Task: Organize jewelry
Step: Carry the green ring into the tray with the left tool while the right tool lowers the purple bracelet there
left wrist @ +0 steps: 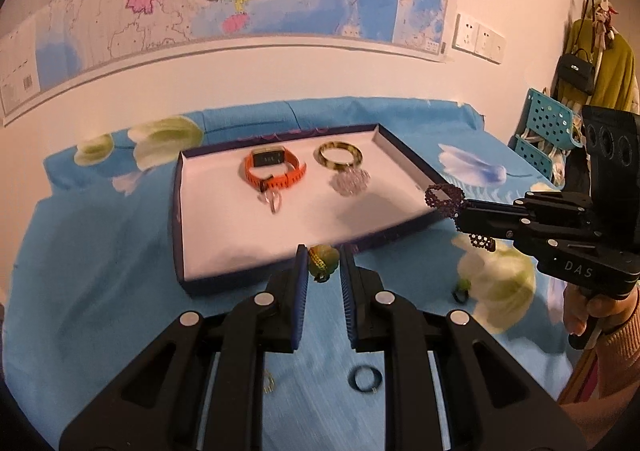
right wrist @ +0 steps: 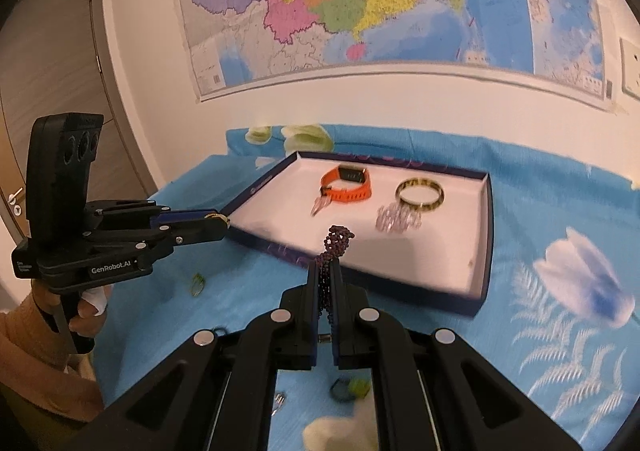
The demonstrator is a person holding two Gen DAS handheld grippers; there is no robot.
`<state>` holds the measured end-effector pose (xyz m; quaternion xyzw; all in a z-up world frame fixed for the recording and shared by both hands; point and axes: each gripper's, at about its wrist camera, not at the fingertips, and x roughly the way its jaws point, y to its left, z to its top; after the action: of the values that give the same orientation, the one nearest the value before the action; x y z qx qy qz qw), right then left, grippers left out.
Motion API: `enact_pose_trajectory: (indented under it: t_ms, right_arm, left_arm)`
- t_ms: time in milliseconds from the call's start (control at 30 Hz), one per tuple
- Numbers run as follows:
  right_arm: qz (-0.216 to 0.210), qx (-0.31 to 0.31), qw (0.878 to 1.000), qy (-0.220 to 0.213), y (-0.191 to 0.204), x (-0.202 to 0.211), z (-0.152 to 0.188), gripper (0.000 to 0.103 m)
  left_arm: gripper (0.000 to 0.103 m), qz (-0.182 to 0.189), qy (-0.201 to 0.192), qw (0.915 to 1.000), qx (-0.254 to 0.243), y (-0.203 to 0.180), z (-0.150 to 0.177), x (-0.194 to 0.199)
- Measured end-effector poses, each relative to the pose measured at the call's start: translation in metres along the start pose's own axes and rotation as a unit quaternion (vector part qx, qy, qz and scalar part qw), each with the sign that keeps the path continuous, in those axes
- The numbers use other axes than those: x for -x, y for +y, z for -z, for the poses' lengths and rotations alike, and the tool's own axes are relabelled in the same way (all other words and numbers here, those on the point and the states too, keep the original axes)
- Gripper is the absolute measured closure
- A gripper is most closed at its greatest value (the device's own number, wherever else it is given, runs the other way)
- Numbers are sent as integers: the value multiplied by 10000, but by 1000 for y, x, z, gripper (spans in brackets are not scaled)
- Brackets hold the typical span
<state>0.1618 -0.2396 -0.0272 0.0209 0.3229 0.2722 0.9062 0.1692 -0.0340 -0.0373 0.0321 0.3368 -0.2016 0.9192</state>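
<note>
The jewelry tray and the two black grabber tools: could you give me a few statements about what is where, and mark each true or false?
1. An orange watch lies inside the tray. True.
2. The tortoiseshell bangle lies on the blue cloth outside the tray. False: it lies in the tray, beside the watch.
3. The right gripper is shut on a dark beaded bracelet. True.
4. The left gripper is empty. False: a small green and gold piece sits between its fingers.
5. A dark ring lies on the blue cloth, outside the tray. True.
6. The tray has a lid on it. False: it is open on top.
</note>
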Motion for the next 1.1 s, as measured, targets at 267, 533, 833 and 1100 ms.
enact_pose_trajectory:
  t_ms: [267,533,833,1100]
  right_arm:
    - [101,86,9999,63,-16,-28,-27,99]
    - [204,-3,9990,393,-35,-70,-42,99]
    - [368,-213,9968,682,-52,-97,-46,96]
    - [358,-368,9971,567,-54,-88,-44,94]
  left_arm:
    - [87,-126,-29,9999,-72,6,-27,-26]
    - [87,-281,228,9993,-46,14,-41,-68]
    - [87,-274,538,9981,84,22,-42,-106]
    - [86,-303,760,9966,105,21,-41,-127]
